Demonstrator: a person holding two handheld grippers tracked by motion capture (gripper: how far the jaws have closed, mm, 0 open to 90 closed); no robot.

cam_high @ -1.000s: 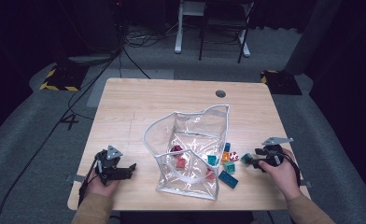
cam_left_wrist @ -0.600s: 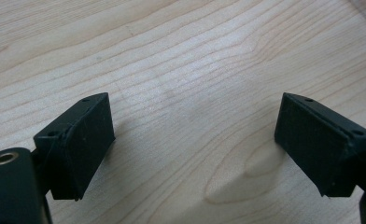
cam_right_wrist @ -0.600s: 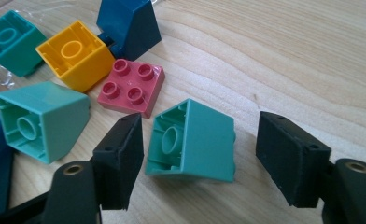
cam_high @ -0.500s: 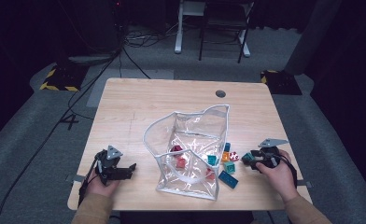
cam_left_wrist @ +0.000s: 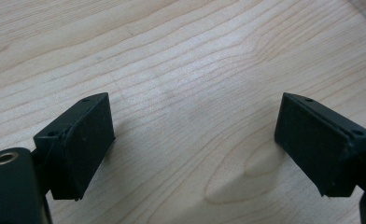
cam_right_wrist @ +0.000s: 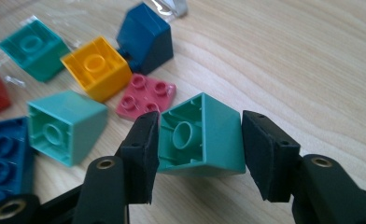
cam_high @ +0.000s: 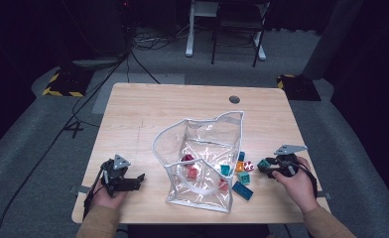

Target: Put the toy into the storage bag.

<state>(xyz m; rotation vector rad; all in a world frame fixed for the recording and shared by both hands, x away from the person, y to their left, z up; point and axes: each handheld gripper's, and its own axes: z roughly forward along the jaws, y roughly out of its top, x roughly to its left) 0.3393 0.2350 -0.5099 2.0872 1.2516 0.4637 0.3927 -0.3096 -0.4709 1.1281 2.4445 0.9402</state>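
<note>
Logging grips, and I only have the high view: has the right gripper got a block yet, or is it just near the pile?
Observer: Its own camera shows the right gripper with a teal block between the jaws, which have just been closing; both pads touch the block's sides.
Operator: Which way up is the block?
Observer: Tipped, with its hollow underside toward that camera.
Operator: And the left gripper?
Observer: The left gripper is open, with bare table between its jaws.

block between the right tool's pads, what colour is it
Teal block, seen best in the right gripper view.
</note>
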